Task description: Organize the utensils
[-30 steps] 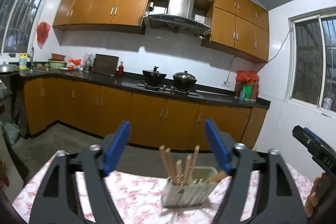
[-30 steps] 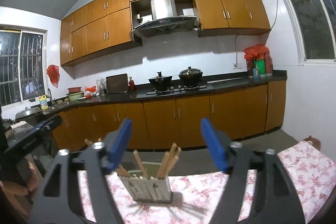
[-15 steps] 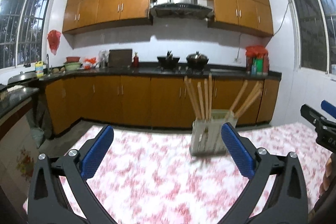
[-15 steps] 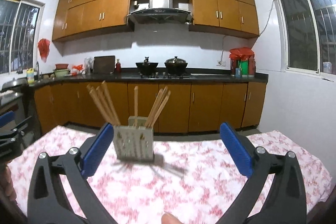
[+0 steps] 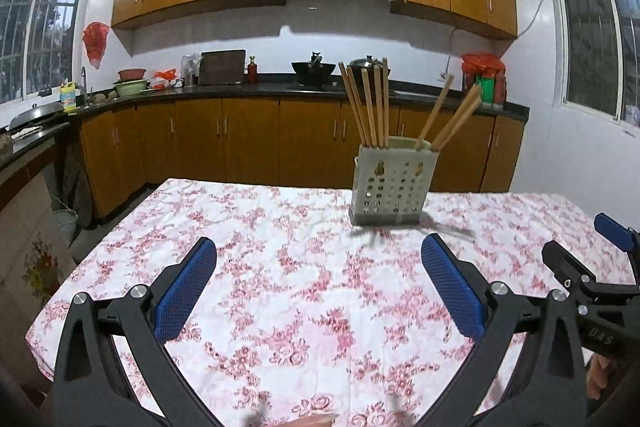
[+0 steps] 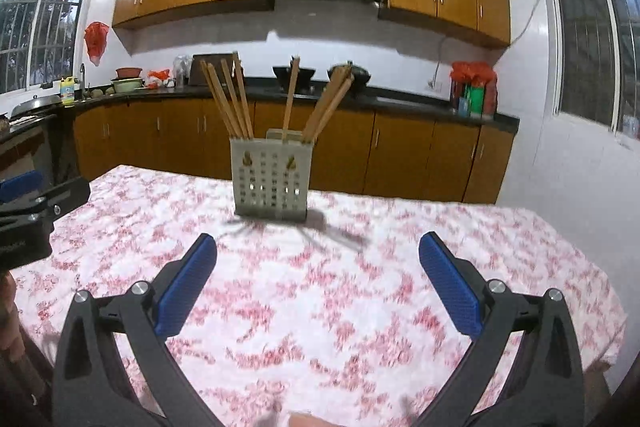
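Wooden chopsticks [image 5: 370, 105] already stand upright in the perforated white holder [image 5: 390, 185], which sits on the floral cloth of the worktop [image 5: 280, 267] toward its far edge, nearer the far right corner in the left wrist view; the sticks lean apart in loose groups, one bundle at the left of the holder and others fanning to the right, so they look gathered but not sorted evenly among the compartments. No loose utensil shows anywhere on the cloth in either view; the strip along the near edge is partly hidden by the tools and blurred, so something may lie there unseen. On that evidence the collecting seems done, and what may be left is only tidying the sticks inside the holder, or nothing at all.

The left gripper [image 5: 318, 287] hangs over the near half of the worktop with its blue fingers [image 5: 186, 291] spread wide and nothing between them; the right gripper [image 6: 318, 283] does the same, fingers [image 6: 450, 283] wide apart and empty, facing the holder [image 6: 272, 179] more squarely. Both are well apart from the holder; neither touches the chopsticks [image 6: 230, 99].
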Tool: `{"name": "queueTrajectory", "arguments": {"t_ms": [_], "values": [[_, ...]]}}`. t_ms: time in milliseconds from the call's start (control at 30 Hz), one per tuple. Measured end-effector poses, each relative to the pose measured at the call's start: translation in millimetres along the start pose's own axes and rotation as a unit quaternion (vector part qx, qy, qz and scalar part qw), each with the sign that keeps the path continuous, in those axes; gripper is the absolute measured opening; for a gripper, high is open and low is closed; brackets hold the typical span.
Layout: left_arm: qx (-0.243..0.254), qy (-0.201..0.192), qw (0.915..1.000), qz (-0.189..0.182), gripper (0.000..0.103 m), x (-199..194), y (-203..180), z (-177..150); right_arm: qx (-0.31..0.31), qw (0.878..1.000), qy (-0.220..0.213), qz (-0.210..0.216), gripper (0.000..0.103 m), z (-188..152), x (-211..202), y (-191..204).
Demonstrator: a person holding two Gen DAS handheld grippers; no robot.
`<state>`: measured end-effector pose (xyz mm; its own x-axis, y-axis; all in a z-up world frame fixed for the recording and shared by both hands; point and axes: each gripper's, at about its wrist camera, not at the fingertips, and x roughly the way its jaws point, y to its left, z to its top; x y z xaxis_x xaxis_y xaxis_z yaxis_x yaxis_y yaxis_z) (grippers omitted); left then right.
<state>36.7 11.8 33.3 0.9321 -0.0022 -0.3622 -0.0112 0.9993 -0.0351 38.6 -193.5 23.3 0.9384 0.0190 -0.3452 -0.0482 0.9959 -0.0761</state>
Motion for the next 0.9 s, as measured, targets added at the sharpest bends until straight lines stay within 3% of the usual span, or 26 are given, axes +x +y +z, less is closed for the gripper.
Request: {"name": "queueTrajectory", "arguments": {"t_ms": [400, 900], "values": [[0.011, 0.031, 0.9994, 0.009, 0.101, 4, -8, -20, 0.050, 0.998, 0.048, -0.003, 0.099, -17, 15, -15], [0.017, 0.050, 0.9984, 0.020, 0.101, 9, -13, -26, 0.056, 0.997, 0.055, -0.001, 0.099, -20, 19, -18]]}}
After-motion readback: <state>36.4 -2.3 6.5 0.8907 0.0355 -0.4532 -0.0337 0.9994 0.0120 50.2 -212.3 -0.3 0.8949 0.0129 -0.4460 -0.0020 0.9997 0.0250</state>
